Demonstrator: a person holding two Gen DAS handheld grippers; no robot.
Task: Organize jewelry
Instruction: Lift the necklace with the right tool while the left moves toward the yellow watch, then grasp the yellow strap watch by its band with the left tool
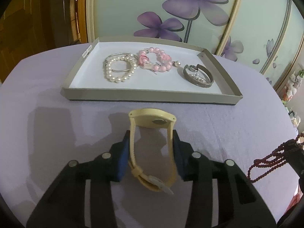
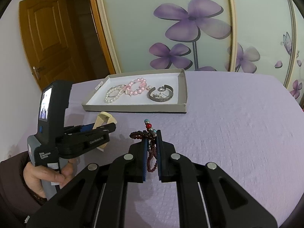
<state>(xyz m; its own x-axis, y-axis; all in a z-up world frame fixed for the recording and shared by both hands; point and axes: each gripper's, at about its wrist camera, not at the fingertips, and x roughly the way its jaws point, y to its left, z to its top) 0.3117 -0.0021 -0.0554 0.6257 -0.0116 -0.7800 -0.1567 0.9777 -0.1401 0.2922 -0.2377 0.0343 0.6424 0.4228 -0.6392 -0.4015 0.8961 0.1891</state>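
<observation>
My left gripper [image 1: 151, 135] is shut on a cream watch [image 1: 150, 133], its strap loop pressed between the blue pads, held above the lilac cloth in front of the tray [image 1: 148, 95]. The tray holds a pearl bracelet [image 1: 118, 69], a pink bead bracelet [image 1: 155, 60] and a silver bangle [image 1: 198, 75]. My right gripper [image 2: 151, 134] is shut on a dark red bead necklace [image 2: 150, 133], which hangs from the pads. That necklace also shows at the right edge of the left wrist view [image 1: 269, 163]. The left gripper [image 2: 109, 128] with the watch [image 2: 103, 120] shows left of it, near the tray [image 2: 133, 108].
The lilac cloth [image 2: 228, 133] covers the whole surface. A wardrobe panel with purple flowers [image 2: 190, 28] stands behind the tray. A wooden door [image 2: 47, 38] is at the far left. Small ornaments [image 1: 292, 87] sit at the far right.
</observation>
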